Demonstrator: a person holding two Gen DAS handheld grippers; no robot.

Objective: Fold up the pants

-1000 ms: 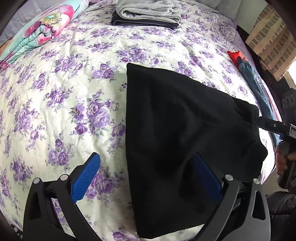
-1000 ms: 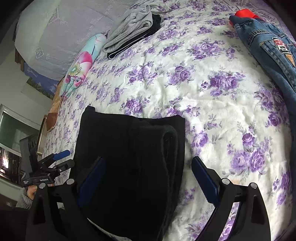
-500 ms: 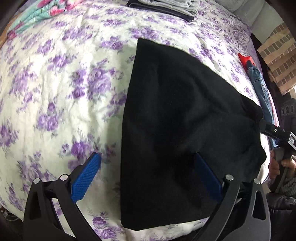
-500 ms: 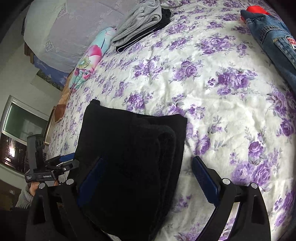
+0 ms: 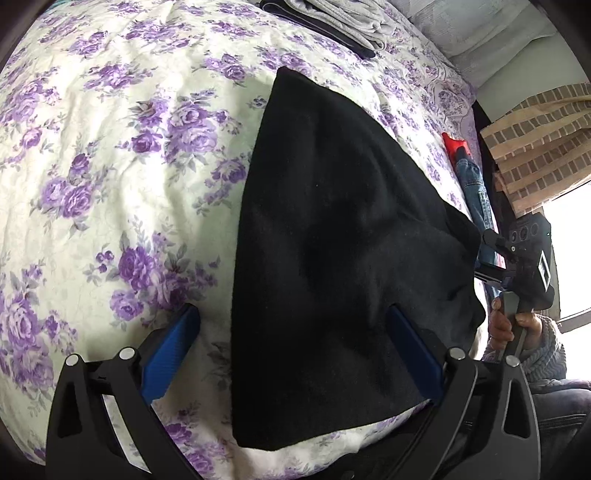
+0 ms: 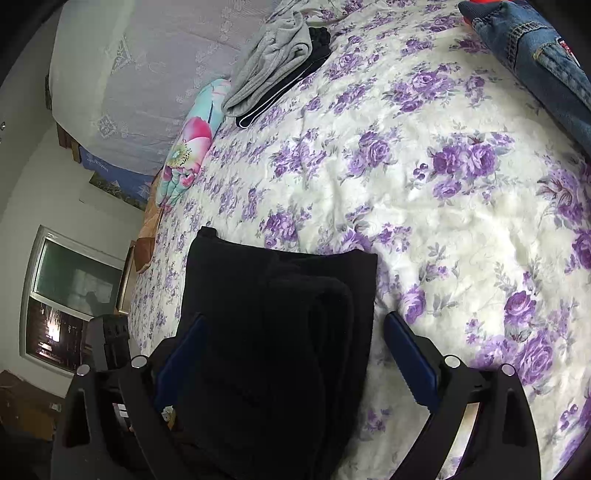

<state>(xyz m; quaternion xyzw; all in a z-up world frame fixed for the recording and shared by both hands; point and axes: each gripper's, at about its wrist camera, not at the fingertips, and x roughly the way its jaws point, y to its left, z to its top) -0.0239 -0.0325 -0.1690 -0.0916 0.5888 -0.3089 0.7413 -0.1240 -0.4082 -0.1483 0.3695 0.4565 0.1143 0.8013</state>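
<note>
Both grippers open over black pants (image 5: pixel 332 258), no legible labels.

Matt, fuzzy black cloth pants (image 5: pixel 332 258) on crinkled floral cotton bedspread (image 5: pixel 110 147).

Folded black pants (image 6: pixel 273 332) between spread right gripper (image 6: pixel 291 354) jaws

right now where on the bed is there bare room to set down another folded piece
Bare floral bedspread lies left of the black pants, short of the grey and black folded stack. Crowded: the right edge, with the jeans and the right gripper.
</note>
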